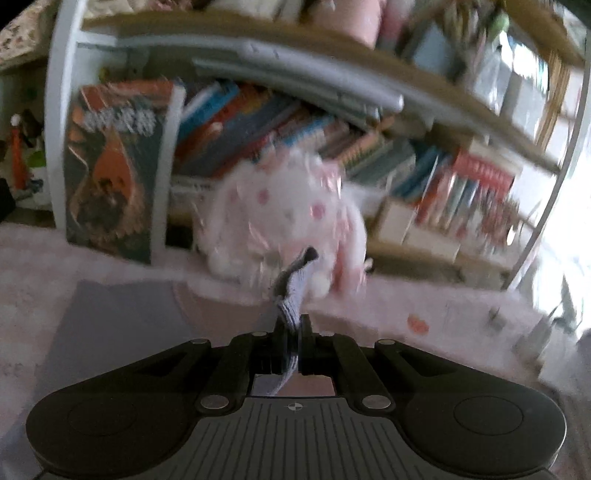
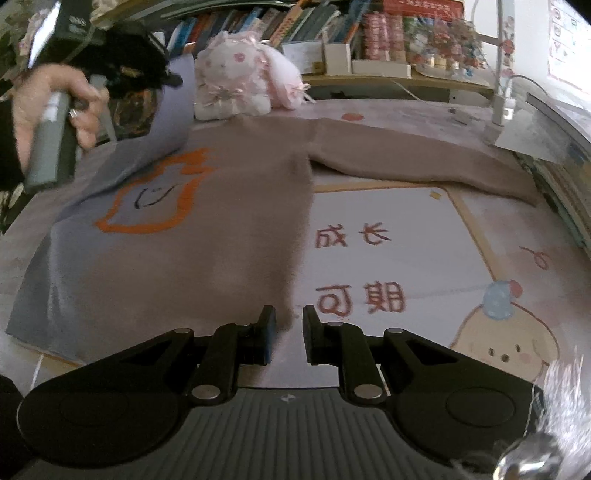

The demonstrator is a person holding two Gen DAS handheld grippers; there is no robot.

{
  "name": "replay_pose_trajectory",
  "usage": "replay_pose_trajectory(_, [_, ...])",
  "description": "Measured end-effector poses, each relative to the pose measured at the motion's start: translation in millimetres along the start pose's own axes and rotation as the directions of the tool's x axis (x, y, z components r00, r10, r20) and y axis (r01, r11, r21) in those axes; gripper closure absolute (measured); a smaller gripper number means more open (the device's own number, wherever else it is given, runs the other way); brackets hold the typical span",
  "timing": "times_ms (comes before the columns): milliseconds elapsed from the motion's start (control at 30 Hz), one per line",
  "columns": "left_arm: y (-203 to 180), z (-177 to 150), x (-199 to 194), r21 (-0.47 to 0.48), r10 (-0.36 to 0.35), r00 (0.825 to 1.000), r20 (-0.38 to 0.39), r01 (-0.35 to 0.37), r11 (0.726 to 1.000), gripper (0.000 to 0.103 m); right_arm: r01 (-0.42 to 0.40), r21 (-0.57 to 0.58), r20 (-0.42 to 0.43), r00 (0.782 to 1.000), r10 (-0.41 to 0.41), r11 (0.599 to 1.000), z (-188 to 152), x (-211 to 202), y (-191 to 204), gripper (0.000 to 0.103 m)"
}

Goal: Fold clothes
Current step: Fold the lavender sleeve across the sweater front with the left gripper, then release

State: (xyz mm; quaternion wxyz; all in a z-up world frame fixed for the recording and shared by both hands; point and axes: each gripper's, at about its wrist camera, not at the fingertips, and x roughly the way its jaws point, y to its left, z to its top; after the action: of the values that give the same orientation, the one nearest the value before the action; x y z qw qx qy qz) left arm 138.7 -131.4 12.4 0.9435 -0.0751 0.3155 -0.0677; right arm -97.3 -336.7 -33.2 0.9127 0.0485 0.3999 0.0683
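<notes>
A sweater (image 2: 221, 240), brown on its right half and lavender on its left, with an orange-outlined figure, lies flat on the desk mat (image 2: 388, 240). Its brown sleeve (image 2: 424, 162) stretches out to the right. A hand holds my left gripper (image 2: 173, 79) at the upper left, shut on the lavender sleeve (image 2: 173, 110), which hangs lifted over the sweater's body. In the left wrist view, my left gripper (image 1: 293, 321) pinches the ribbed cuff (image 1: 295, 280). My right gripper (image 2: 289, 314) hovers at the sweater's lower right corner, jaws a little apart, and nothing is pressed between them.
A pink-and-white plush toy (image 2: 236, 81) sits behind the sweater, also in the left wrist view as the plush toy (image 1: 284, 214). Shelves of books (image 2: 295, 22) line the back. A white lamp stand (image 2: 498, 92) and stacked books (image 2: 561, 147) occupy the right side.
</notes>
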Motion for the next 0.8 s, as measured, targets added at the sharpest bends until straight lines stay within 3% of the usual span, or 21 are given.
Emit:
replay_pose_trajectory(100, [-7,-9,13,0.039,0.022,0.997,-0.072,-0.019,0.999,0.078,0.009,0.011,0.001,1.0,-0.009,1.0,-2,-2,-5,0.088])
replay_pose_trajectory(167, [-10,-15,15,0.067,0.026,0.994,-0.104,-0.019,0.998,0.043,0.015,0.018,0.001,1.0,-0.015,1.0,-3,-3,-9,0.088])
replay_pose_trajectory(233, [-12,-19,3,0.109,0.031,0.995,-0.095,-0.021,0.994,0.028,0.015,0.019,-0.003,1.0,-0.015,1.0,-3,-3,-10,0.088])
replay_pose_trajectory(367, [-7,-30,-44,0.21,0.012,0.999,-0.04,-0.003,0.978,0.02,0.002,0.017,-0.011,1.0,-0.002,1.0,-2,1,-10,0.088])
replay_pose_trajectory(467, [21,-52,-77,0.266,0.105,0.994,-0.031,-0.093,0.959,0.019,-0.014,0.015,-0.018,1.0,0.014,1.0,-1,7,-8,0.088])
replay_pose_trajectory(533, [43,-67,-92,0.286,0.194,0.979,-0.06,-0.169,0.943,0.019,-0.013,0.013,-0.019,1.0,0.013,1.0,1,10,-7,0.087])
replay_pose_trajectory(667, [93,-101,-121,0.272,0.351,0.926,-0.136,-0.306,0.912,0.019,-0.008,0.038,-0.024,1.0,0.009,0.999,5,13,-7,0.087])
replay_pose_trajectory(733, [115,-111,-132,0.229,0.38,0.91,-0.164,-0.34,0.912,0.019,0.003,0.054,-0.024,1.0,-0.001,0.999,5,13,-7,0.085])
replay_pose_trajectory(800, [131,-115,-137,0.157,0.363,0.911,-0.196,-0.336,0.928,0.019,0.025,0.067,-0.024,0.999,-0.024,0.997,5,12,-6,0.081])
